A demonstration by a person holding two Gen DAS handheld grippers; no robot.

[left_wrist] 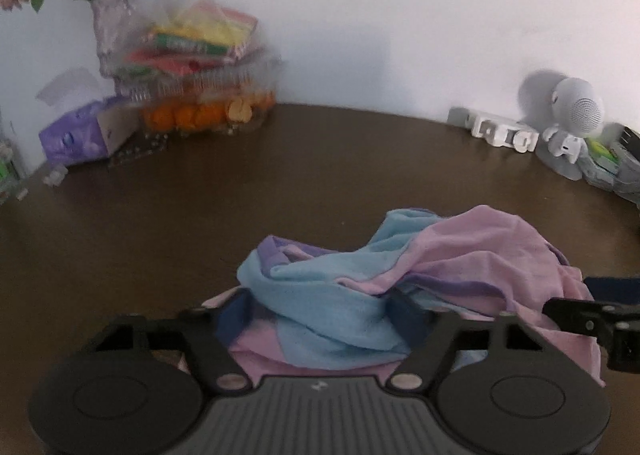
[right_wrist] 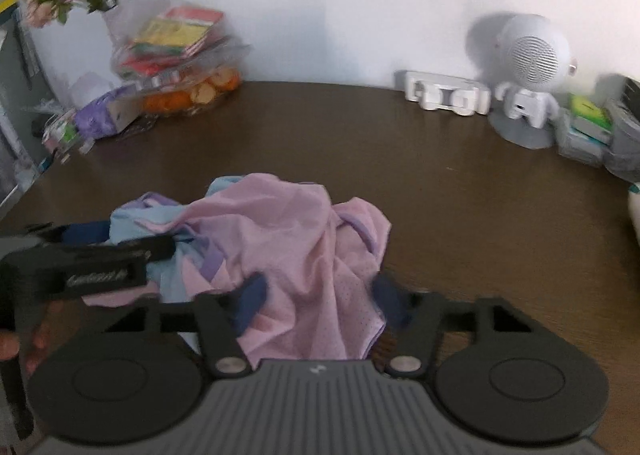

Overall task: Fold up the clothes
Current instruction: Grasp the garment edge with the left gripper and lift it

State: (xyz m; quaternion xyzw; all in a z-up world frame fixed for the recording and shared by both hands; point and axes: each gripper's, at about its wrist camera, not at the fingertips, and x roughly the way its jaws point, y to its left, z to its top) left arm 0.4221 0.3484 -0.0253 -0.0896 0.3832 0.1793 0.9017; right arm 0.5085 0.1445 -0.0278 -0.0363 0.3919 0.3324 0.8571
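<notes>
A crumpled pink, light-blue and purple garment (left_wrist: 400, 267) lies in a heap on the dark brown table (left_wrist: 200, 223). My left gripper (left_wrist: 320, 315) is open, its blue pads on either side of the heap's near left part, cloth between them. In the right wrist view the same garment (right_wrist: 280, 247) lies between the spread blue pads of my open right gripper (right_wrist: 320, 299). The left gripper (right_wrist: 92, 267) shows at the left of that view, and the right gripper's finger (left_wrist: 580, 313) shows at the right edge of the left wrist view.
At the back left stand a vase of flowers (left_wrist: 108, 27), a clear box of oranges with snack packs on top (left_wrist: 200, 95) and a purple tissue box (left_wrist: 80, 135). At the back right stand a white robot-shaped speaker (right_wrist: 528, 71), a small white holder (right_wrist: 444, 95) and grey trays (right_wrist: 592, 131).
</notes>
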